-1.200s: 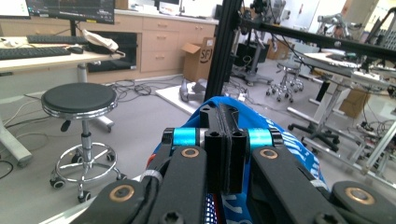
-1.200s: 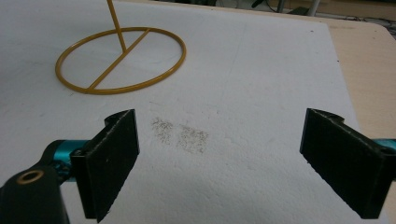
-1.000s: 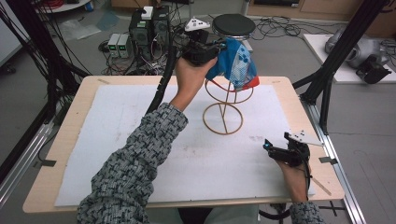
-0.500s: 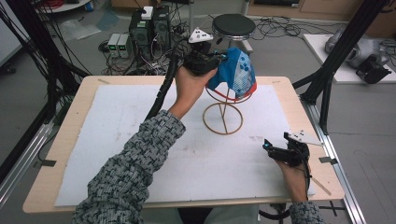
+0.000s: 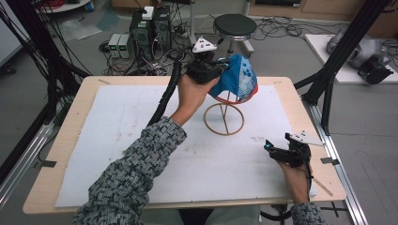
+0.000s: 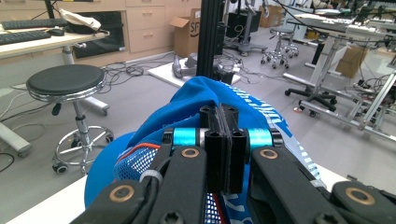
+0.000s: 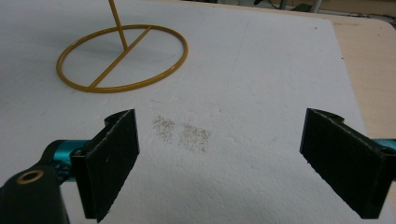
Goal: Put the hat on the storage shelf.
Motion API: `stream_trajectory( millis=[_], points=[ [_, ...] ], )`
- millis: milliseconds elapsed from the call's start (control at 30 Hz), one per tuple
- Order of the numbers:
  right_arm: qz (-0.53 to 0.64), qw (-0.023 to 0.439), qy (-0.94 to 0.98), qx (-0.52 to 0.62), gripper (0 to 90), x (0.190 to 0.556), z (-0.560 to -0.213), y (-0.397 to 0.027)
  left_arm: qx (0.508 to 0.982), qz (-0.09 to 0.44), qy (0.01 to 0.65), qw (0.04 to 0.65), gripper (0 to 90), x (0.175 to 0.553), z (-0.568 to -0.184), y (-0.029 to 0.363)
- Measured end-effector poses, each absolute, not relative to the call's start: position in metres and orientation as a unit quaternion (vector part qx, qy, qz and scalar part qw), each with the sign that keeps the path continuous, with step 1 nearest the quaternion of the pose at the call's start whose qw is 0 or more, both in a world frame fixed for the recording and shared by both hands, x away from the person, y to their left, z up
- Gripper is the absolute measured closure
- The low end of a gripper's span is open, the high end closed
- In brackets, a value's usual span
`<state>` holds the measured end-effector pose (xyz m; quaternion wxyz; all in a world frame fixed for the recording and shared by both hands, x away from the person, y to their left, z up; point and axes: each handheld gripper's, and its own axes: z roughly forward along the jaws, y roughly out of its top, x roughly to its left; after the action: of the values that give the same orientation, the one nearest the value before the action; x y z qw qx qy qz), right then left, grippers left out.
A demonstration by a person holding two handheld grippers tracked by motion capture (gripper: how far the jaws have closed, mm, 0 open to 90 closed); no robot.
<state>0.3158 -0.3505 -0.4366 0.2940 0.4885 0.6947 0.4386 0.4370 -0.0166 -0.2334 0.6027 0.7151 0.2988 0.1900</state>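
tongs of the left hand are being kept clamped on the blue cap, which is being held over the top of the gold wire stand. right tongs are being held wide, empty. stand is likely being tipped if cloth is snagged.
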Motion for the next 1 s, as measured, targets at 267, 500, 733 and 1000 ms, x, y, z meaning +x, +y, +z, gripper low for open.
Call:
stream_trajectory(
  millis=[267, 500, 733, 1000],
  points=[
    [0.438, 0.292, 0.696, 0.488, 10.8, 0.317, -0.437, -0.350, 0.706, 0.159, 0.301, 0.621, 89.2, 0.435, -0.231, -0.017],
    [0.437, 0.291, 0.697, 0.487, 10.8, 0.317, -0.437, -0.350, 0.700, 0.146, 0.302, 0.630, 89.2, 0.434, -0.227, -0.020],
    [0.438, 0.287, 0.698, 0.489, 10.8, 0.317, -0.438, -0.350, 0.691, 0.134, 0.309, 0.640, 89.2, 0.436, -0.223, -0.021],
    [0.440, 0.284, 0.697, 0.490, 10.8, 0.317, -0.438, -0.351, 0.702, 0.142, 0.307, 0.626, 89.2, 0.432, -0.226, -0.028]
  ],
)
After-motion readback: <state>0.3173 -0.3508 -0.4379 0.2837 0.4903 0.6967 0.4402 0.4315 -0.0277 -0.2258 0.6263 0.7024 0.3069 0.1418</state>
